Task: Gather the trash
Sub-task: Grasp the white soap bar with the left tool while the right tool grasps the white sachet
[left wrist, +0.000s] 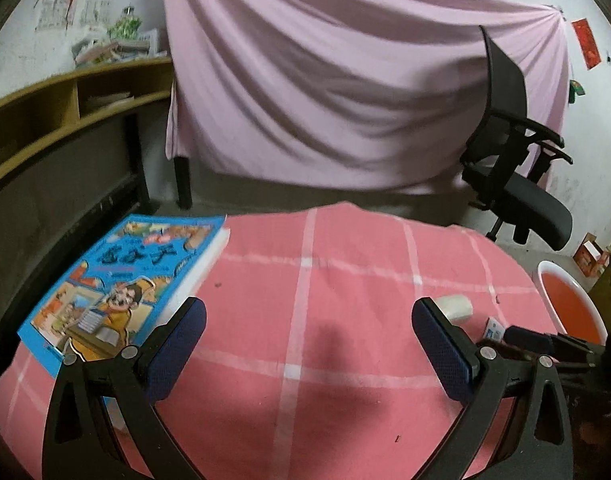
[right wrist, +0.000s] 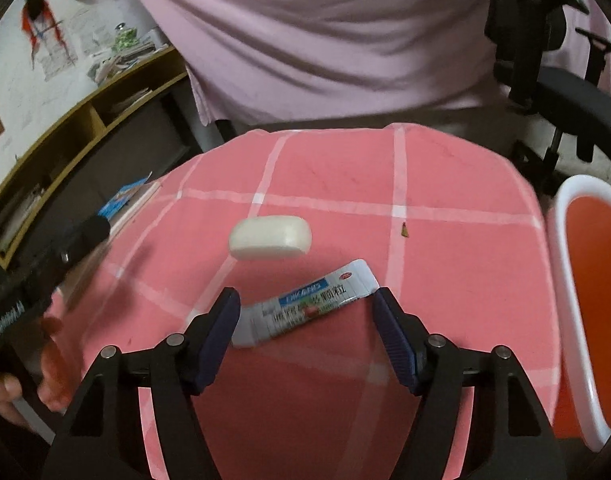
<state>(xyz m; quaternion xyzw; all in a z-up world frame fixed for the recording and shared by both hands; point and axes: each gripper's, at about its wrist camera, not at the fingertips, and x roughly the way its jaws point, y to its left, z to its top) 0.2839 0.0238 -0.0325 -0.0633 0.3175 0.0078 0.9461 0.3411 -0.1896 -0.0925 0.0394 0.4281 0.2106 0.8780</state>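
Note:
A white and blue sachet wrapper [right wrist: 305, 304] lies on the pink checked tablecloth [right wrist: 337, 168], right between the open fingers of my right gripper [right wrist: 307, 318]; the fingers stand around it, apart from it. A white soap bar [right wrist: 270, 237] lies just beyond. In the left wrist view my left gripper [left wrist: 309, 344] is open and empty over bare cloth; the soap [left wrist: 454, 307] and a corner of the wrapper [left wrist: 494, 328] show past its right finger. A white bin with orange inside [right wrist: 589, 288] stands at the table's right edge.
A blue picture book [left wrist: 121, 288] lies at the table's left edge. A black office chair [left wrist: 513, 168] stands beyond the table on the right, a wooden shelf [left wrist: 65, 108] on the left, a pink sheet [left wrist: 345, 80] behind. The bin also shows in the left wrist view [left wrist: 569, 304].

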